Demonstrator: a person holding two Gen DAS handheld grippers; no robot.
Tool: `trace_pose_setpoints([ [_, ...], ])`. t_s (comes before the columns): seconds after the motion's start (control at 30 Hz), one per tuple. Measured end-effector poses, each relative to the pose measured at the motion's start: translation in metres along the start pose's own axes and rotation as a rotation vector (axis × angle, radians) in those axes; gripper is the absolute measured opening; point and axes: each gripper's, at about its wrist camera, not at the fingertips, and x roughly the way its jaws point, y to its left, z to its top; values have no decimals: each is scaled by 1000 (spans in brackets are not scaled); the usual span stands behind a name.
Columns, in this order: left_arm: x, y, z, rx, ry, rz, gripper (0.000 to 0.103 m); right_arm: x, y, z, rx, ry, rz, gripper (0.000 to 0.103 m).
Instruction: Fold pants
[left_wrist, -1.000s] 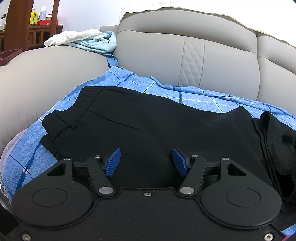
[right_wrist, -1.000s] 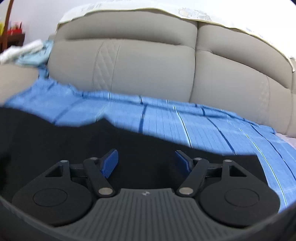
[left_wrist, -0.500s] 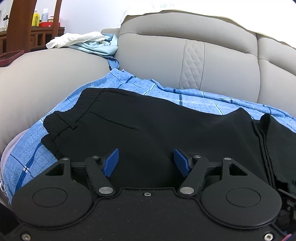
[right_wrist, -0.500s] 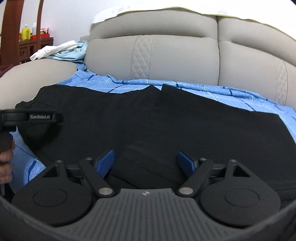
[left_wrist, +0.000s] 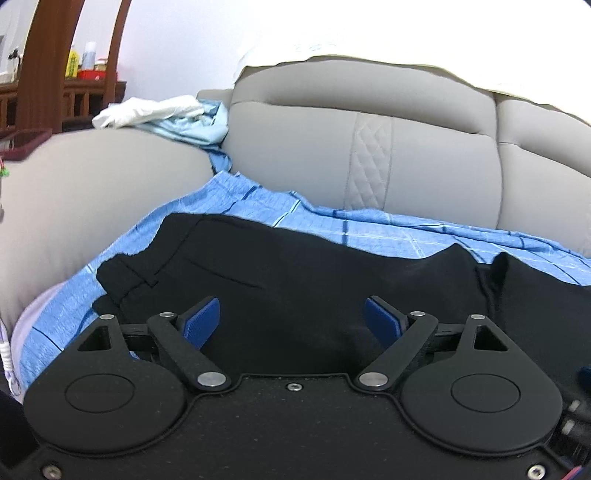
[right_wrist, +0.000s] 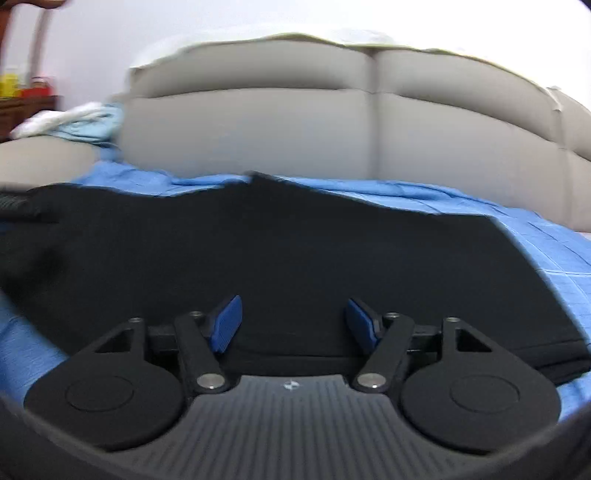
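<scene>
Both grippers, left gripper (left_wrist: 291, 323) just opened wider and right gripper (right_wrist: 291, 325) just narrowed, hover empty over the black pants (left_wrist: 314, 273), spread on the blue sheet (left_wrist: 388, 230), apparently folded lengthwise, with crosswise folds remaining.

Black pants (left_wrist: 295, 273) lie on a blue checked sheet (left_wrist: 369, 229) over a grey sofa (left_wrist: 295, 155).
</scene>
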Motion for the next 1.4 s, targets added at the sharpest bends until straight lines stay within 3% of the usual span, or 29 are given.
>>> trace_pose_setpoints([
  [0.07,-6,-9,2,25,-3,-6,85,-9,2,1,27,-3,76,73],
  [0.13,-12,-21,2,57,-1,-18,85,-18,-7,1,82,-27,63,73],
  [0.37,-27,-67,-10,101,59,-100,84,-47,-78,-7,237,-92,-194,79],
  [0.43,-32,-82,-13,107,76,-120,65,-49,-98,-11,271,-93,-250,80],
  [0.47,-34,-91,-15,113,99,-133,37,-51,-108,-13,290,-94,-272,80],
  [0.5,-35,-98,-16,116,125,-154,18,-55,-117,-16,309,-98,-283,80],
  [0.53,-37,-104,-17,108,151,-181,16,-57,-123,-18,328,-105,-289,81],
  [0.67,-52,-128,-25,118,139,-245,18,-56,-128,-21,332,-118,-284,84],
  [0.77,-54,-145,-34,179,128,-238,18,-51,-119,-24,281,-100,-261,86],
  [0.93,-39,-158,-50,219,193,-196,21,-48,-107,-25,219,-85,-236,89],
  [1.07,-38,-161,-57,251,178,-188,23,-44,-102,-27,177,-56,-237,90],
  [1.33,-35,-157,-60,211,192,-195,29,-39,-91,-32,102,-12,-238,94],
  [1.4,-34,-154,-59,208,189,-191,35,-38,-90,-32,102,-12,-241,95],
])
